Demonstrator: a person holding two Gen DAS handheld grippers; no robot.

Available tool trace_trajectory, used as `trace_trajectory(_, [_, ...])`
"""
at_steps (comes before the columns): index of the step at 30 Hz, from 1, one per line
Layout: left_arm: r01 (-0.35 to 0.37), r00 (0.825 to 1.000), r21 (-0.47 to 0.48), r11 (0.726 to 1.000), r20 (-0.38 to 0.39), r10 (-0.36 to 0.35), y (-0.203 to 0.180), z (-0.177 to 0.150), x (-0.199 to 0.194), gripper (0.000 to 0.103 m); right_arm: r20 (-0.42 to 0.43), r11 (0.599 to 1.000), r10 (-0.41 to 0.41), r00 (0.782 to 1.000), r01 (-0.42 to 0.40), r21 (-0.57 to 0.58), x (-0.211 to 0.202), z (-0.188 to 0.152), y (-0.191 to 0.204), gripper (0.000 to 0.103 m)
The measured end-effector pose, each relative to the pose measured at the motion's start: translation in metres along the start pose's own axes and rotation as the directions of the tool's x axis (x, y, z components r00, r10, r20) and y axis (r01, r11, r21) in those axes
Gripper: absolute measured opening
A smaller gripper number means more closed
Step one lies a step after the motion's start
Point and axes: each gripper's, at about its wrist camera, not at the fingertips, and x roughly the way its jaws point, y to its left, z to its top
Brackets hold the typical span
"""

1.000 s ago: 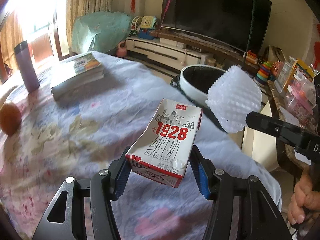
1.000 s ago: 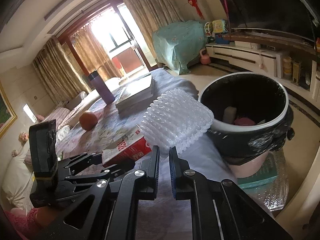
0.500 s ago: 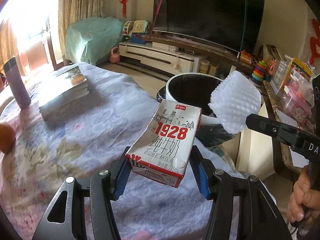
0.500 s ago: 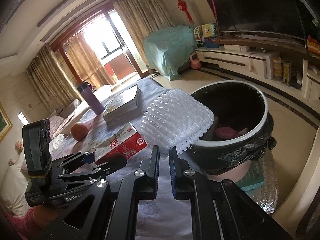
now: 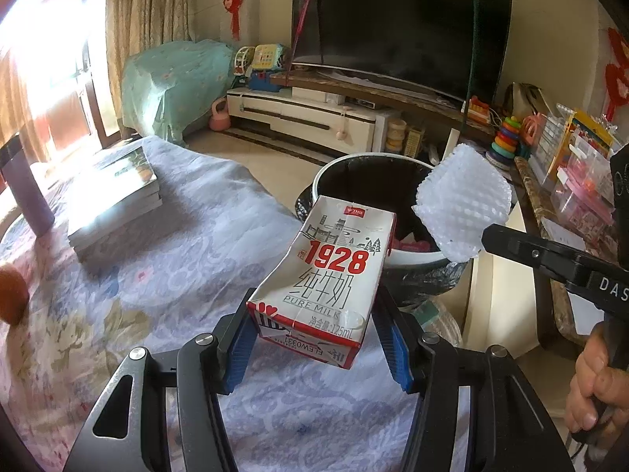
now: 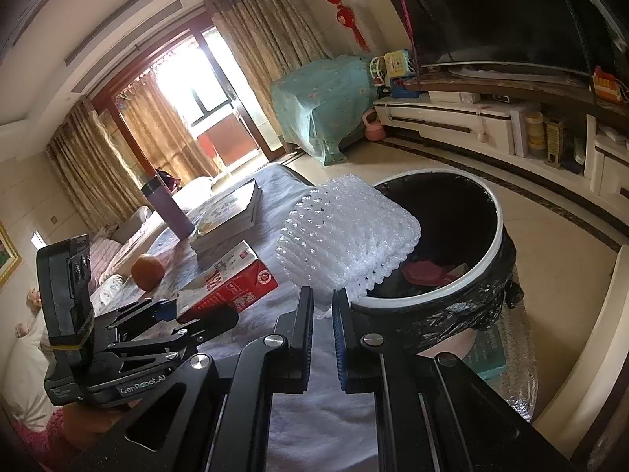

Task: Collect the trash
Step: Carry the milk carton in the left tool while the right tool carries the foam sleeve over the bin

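My left gripper point(image 5: 314, 326) is shut on a crumpled white and red milk carton point(image 5: 326, 279) and holds it above the table's edge, just short of the trash bin point(image 5: 397, 255). The carton also shows in the right wrist view point(image 6: 232, 279). My right gripper point(image 6: 323, 303) is shut on a white foam fruit net point(image 6: 346, 232) and holds it over the near rim of the bin point(image 6: 495, 251). The net shows at the right in the left wrist view point(image 5: 462, 204). The bin has a black liner and holds some pink trash.
A table with a floral cloth point(image 5: 129, 267) carries a stack of books point(image 5: 114, 192), a purple flask point(image 5: 23, 185) and an orange point(image 5: 11, 295). A TV stand point(image 5: 314, 118) lies beyond the bin. A cluttered shelf point(image 5: 570, 173) stands at the right.
Both grippers have moved toward the bin with their loads. The bin now looks nearer and the net is above its rim.
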Motion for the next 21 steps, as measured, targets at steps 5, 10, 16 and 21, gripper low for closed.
trace_trajectory(5, [0.003,1.000,0.020,1.000,0.005,-0.003,-0.005,0.009,0.006,0.055,-0.011,1.000,-0.007,1.000,0.007,0.010,0.004,0.007,-0.008,0.009])
trace_trajectory(10, [0.005,1.000,0.031,0.999,0.006,-0.005,-0.007,0.022,0.015,0.055,-0.020,1.000,-0.018,1.000,0.018,0.005,0.007,0.014,-0.013,0.009])
trace_trajectory(16, [0.003,1.000,0.041,0.999,0.003,-0.003,-0.010,0.034,0.027,0.055,-0.032,0.999,-0.040,0.999,0.040,0.000,0.010,0.019,-0.020,0.009])
trace_trajectory(21, [0.003,1.000,0.051,0.999,0.001,-0.003,-0.014,0.042,0.036,0.055,-0.039,0.999,-0.050,0.998,0.050,0.002,0.012,0.024,-0.025,0.009])
